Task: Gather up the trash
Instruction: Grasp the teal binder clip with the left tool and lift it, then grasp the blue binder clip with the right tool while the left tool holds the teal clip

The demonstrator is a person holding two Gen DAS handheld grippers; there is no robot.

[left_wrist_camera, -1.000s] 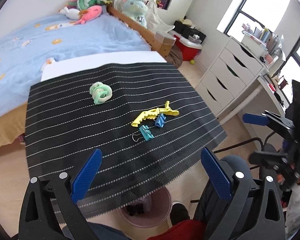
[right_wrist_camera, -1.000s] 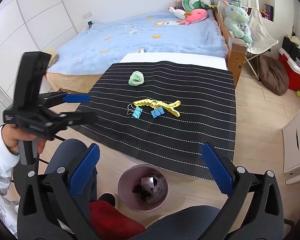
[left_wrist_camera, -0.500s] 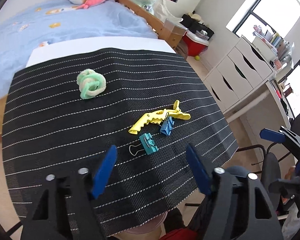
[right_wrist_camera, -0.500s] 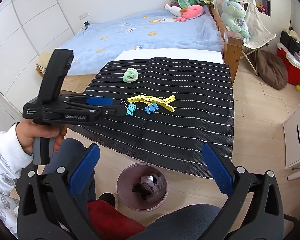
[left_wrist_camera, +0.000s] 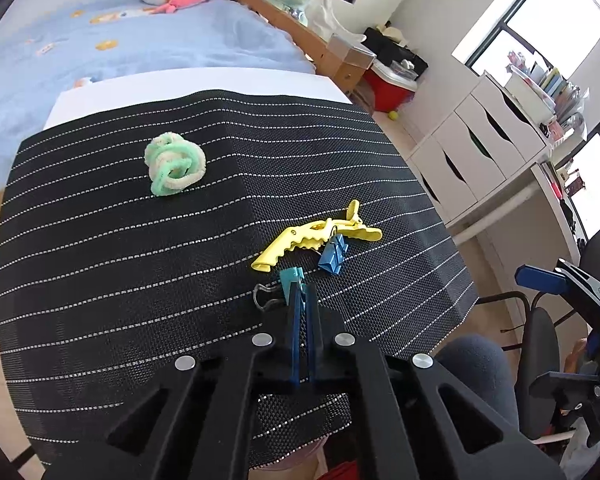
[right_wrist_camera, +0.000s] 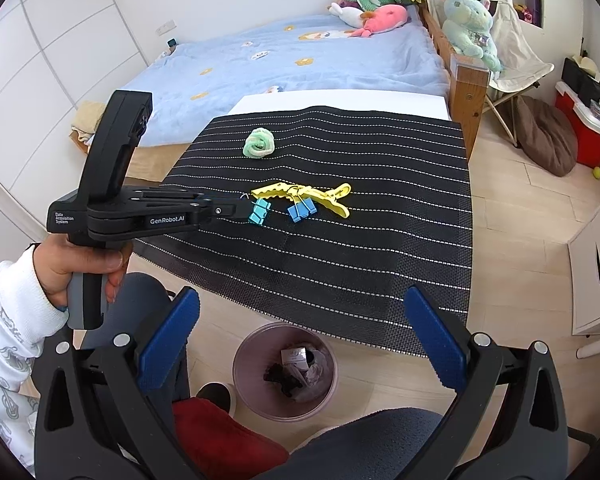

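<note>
The left gripper (left_wrist_camera: 300, 300) has just closed and now pinches the teal binder clip (left_wrist_camera: 291, 278) on the table (left_wrist_camera: 100, 280), beside the yellow clip (left_wrist_camera: 300, 238), probably to carry it off. The right gripper (right_wrist_camera: 296, 336) hangs wide open and empty above the bin (right_wrist_camera: 242, 360), leaving the drop clear.

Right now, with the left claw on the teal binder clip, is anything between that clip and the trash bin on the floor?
Nothing visible blocks it. The left claw is shut on the teal binder clip; the trash bin stands open-topped on the floor, just beyond the striped mat's near edge.
</note>
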